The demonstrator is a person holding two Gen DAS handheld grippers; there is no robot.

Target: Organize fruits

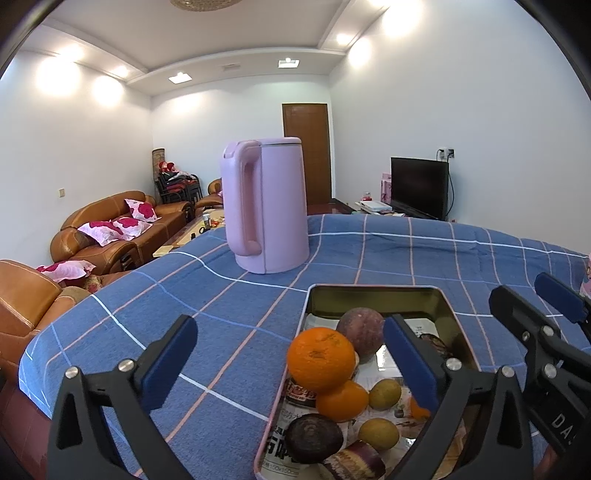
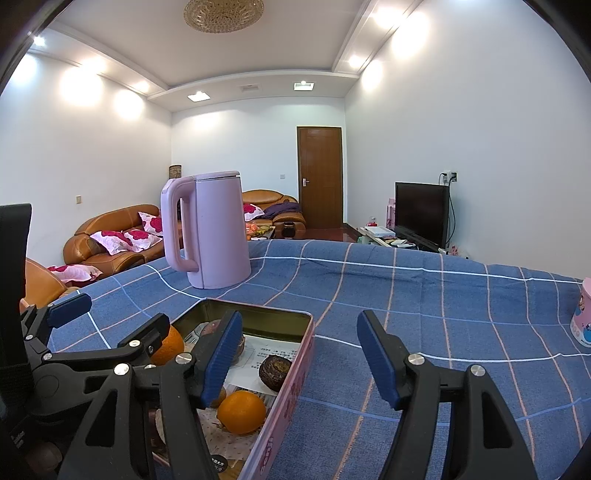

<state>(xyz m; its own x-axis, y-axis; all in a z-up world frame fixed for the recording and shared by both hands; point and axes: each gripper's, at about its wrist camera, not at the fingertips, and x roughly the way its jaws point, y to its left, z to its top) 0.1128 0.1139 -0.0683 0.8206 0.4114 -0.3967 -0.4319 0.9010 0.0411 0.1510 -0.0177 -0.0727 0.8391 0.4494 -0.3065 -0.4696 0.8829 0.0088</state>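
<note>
Both grippers look the same: the left gripper [image 1: 290, 334] and right gripper [image 2: 299, 332] have chunky black plastic arms with cut-out slots, silver round screws at the joints, ribbed blue pads [image 2: 221, 356] inside, white lettering lower right in the left view.

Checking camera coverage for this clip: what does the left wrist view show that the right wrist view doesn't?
Only the left wrist view: two stacked oranges and small yellow-green fruits in the tin.
Only the right wrist view: a pink printed cup at the right edge, and the ceiling lamp in full.
Both: the pink kettle, the tin tray, the blue checked cloth, sofa, door, television.
</note>
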